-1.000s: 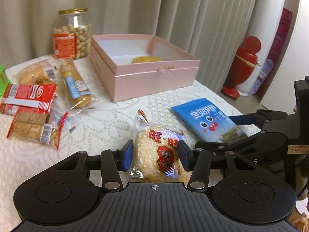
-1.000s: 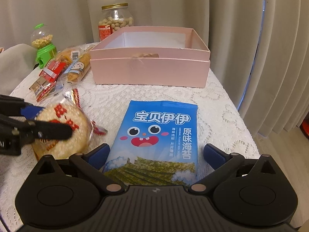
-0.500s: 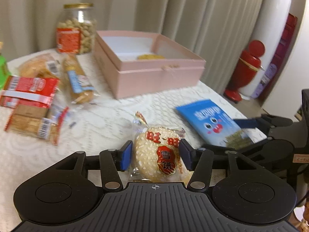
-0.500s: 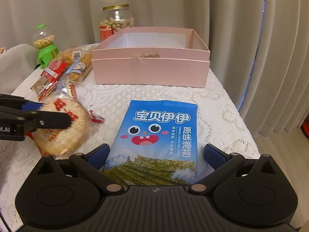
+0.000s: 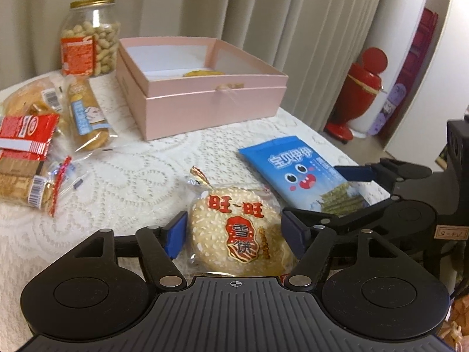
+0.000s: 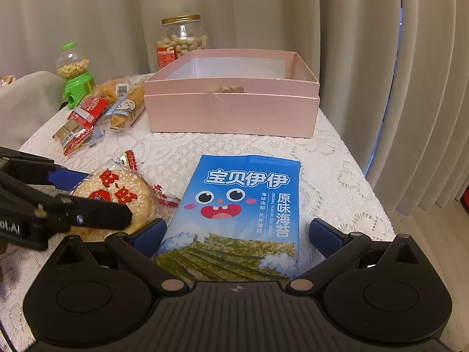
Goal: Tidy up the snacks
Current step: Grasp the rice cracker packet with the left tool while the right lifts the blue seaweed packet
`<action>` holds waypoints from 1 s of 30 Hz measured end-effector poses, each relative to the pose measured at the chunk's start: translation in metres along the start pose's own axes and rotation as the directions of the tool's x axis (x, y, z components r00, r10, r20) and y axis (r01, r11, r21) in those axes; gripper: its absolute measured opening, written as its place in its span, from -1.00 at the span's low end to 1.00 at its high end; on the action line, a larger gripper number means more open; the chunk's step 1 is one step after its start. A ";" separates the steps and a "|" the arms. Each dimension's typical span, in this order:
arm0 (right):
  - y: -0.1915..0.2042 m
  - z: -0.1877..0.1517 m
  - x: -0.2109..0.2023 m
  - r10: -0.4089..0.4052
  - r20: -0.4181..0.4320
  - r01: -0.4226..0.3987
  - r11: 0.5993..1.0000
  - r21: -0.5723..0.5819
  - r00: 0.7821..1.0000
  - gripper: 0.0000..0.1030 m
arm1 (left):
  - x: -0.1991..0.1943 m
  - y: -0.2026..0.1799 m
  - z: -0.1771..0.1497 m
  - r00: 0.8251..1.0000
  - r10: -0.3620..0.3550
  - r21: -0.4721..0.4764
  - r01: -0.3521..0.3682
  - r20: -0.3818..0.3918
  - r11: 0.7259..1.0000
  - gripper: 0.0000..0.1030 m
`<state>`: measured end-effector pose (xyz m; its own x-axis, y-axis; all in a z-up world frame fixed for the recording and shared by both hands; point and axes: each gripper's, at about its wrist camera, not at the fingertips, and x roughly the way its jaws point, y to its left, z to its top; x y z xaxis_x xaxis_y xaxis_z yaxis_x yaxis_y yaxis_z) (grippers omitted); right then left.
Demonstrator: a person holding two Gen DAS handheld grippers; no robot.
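A round rice cracker packet (image 5: 239,234) with red print sits between the fingers of my left gripper (image 5: 234,234), whose jaws touch both its sides; it also shows in the right wrist view (image 6: 117,196). A blue seaweed packet (image 6: 240,211) lies flat on the lace cloth between the wide-open fingers of my right gripper (image 6: 237,234), which do not touch it; it also shows in the left wrist view (image 5: 302,176). The open pink box (image 6: 231,111) stands behind, with a yellow snack (image 5: 202,73) inside.
A peanut jar (image 5: 89,38) stands left of the box. Several wrapped breads and wafers (image 5: 38,135) lie at the left. A green candy dispenser (image 6: 74,73) stands far left. The table edge drops off at the right, by the curtains and a red bin (image 5: 362,88).
My left gripper has risen and turned a little with the rice cracker packet held in it; the box looks nearer. The right gripper and the seaweed packet have not moved.
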<state>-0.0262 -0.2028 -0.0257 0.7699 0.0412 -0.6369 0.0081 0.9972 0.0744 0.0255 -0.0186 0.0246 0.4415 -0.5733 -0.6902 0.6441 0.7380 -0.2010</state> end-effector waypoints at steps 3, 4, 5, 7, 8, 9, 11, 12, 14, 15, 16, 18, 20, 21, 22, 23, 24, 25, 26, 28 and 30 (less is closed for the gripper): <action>-0.001 0.001 -0.001 0.010 -0.010 -0.011 1.000 -0.019 1.000 1.00 | 0.000 -0.002 0.000 1.000 0.007 0.005 -0.007 -0.008 1.000 0.44; -0.001 0.001 -0.002 0.017 -0.017 -0.018 1.000 -0.023 1.000 1.00 | -0.001 -0.002 0.000 1.000 0.009 0.009 -0.009 -0.009 1.000 0.44; -0.003 0.002 -0.003 0.022 -0.026 -0.023 0.999 -0.025 0.999 0.99 | 0.000 -0.003 -0.001 1.000 0.009 0.011 -0.009 -0.010 1.000 0.44; -0.006 0.001 -0.012 0.016 -0.029 -0.017 1.000 -0.022 0.999 0.98 | 0.001 -0.006 -0.001 1.000 0.012 0.024 -0.012 -0.012 1.000 0.47; -0.009 0.001 -0.018 0.006 -0.015 -0.007 1.000 -0.019 1.000 0.98 | 0.002 -0.009 -0.001 1.000 0.011 0.032 -0.010 -0.014 0.999 0.47; -0.011 0.001 -0.024 -0.006 0.001 0.006 1.000 -0.018 1.000 0.98 | 0.003 -0.012 -0.001 1.000 0.016 0.045 -0.016 -0.016 0.999 0.48; -0.018 0.002 -0.036 -0.040 0.027 0.041 0.999 -0.007 0.999 0.98 | 0.007 -0.021 -0.002 0.999 0.038 0.086 -0.036 -0.018 0.996 0.51; -0.023 0.004 -0.040 -0.055 0.037 0.054 0.998 0.007 0.998 0.98 | 0.008 -0.025 -0.002 0.999 0.050 0.104 -0.047 -0.020 0.993 0.53; -0.032 0.007 -0.046 -0.078 0.043 0.076 0.996 0.041 0.996 0.98 | 0.011 -0.035 -0.004 0.996 0.086 0.162 -0.081 -0.026 0.983 0.54; -0.036 0.008 -0.047 -0.085 0.041 0.082 0.995 0.055 0.996 0.98 | 0.012 -0.038 -0.005 0.995 0.099 0.188 -0.093 -0.024 0.978 0.52; -0.038 0.009 -0.046 -0.087 0.037 0.084 0.995 0.062 0.996 0.98 | 0.011 -0.040 -0.007 0.994 0.108 0.205 -0.102 -0.019 0.973 0.42; -0.039 0.010 -0.046 -0.076 0.027 0.074 0.995 0.067 0.997 0.98 | 0.009 -0.040 -0.007 0.995 0.104 0.203 -0.099 -0.012 0.974 0.13; -0.036 0.011 -0.044 -0.049 0.025 0.047 0.997 0.056 0.999 0.98 | 0.002 -0.038 -0.006 0.993 0.115 0.194 -0.114 0.006 0.974 -0.22; -0.034 0.011 -0.044 -0.035 0.024 0.034 0.998 0.049 0.999 0.98 | -0.002 -0.035 -0.005 0.994 0.109 0.184 -0.110 0.017 0.977 -0.39; -0.030 0.012 -0.042 -0.021 0.022 0.020 0.999 0.043 1.000 0.98 | -0.006 -0.032 -0.005 0.994 0.102 0.165 -0.105 0.028 0.981 -0.55; -0.027 0.014 -0.039 -0.006 0.018 0.006 0.999 0.037 1.000 0.98 | -0.011 -0.028 -0.004 0.994 0.098 0.141 -0.103 0.038 0.985 -0.54; -0.023 0.015 -0.036 0.005 0.013 -0.006 0.999 0.031 1.000 0.98 | -0.015 -0.024 -0.004 0.994 0.097 0.120 -0.102 0.045 0.988 -0.55; -0.019 0.017 -0.031 0.017 0.004 -0.017 0.999 0.027 1.000 0.98 | -0.019 -0.020 -0.004 0.994 0.098 0.100 -0.103 0.053 0.990 -0.55; -0.015 0.019 -0.025 0.026 -0.010 -0.025 0.999 0.024 1.000 0.98 | -0.023 -0.016 -0.005 0.993 0.098 0.080 -0.103 0.064 0.991 -0.55; -0.007 0.024 -0.012 0.042 -0.044 -0.041 0.999 0.015 0.998 0.98 | -0.031 -0.008 -0.006 0.992 0.086 0.038 -0.090 0.090 0.995 -0.55; -0.002 0.027 0.001 0.046 -0.075 -0.046 0.999 0.001 0.996 0.98 | -0.034 -0.001 -0.004 0.992 0.074 0.000 -0.075 0.102 0.997 -0.55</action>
<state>-0.0084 -0.2062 -0.0055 0.7195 0.0920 -0.6884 -0.0273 0.9942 0.1043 0.0074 0.0018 0.0451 0.5495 -0.5504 -0.6285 0.6097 0.7786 -0.1488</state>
